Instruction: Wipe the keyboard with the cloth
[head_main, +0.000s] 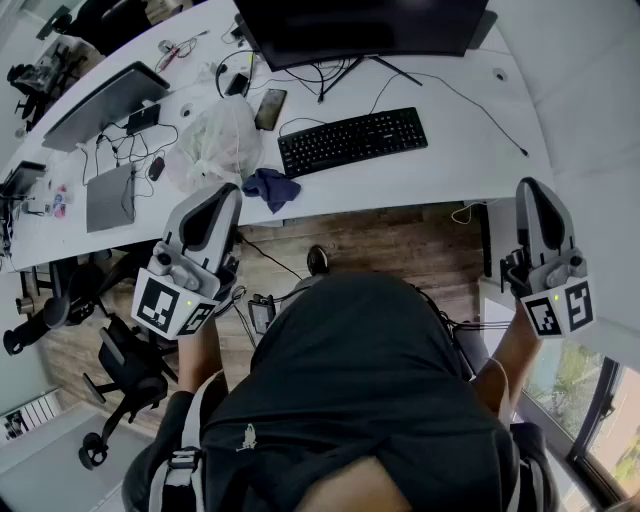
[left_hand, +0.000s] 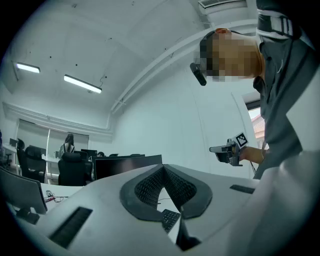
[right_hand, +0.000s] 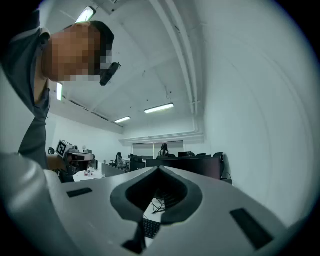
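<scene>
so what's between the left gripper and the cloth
In the head view, only a short strip of bare white desk separates the left gripper from the cloth; the plastic bag sits farther back.

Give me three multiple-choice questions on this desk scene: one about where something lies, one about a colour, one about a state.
1. Where does the cloth lie, relative to the keyboard?
A) on top of it
B) left of it, at the desk's near edge
C) behind it

2. What colour is the keyboard?
A) white
B) black
C) red

3. How do the left gripper's jaws stand?
A) shut, empty
B) shut on the cloth
C) wide open

Answers: B, the head view shows the cloth apart from the keyboard, to its left. B, its keys are black. A, the pads meet with nothing between.
</scene>
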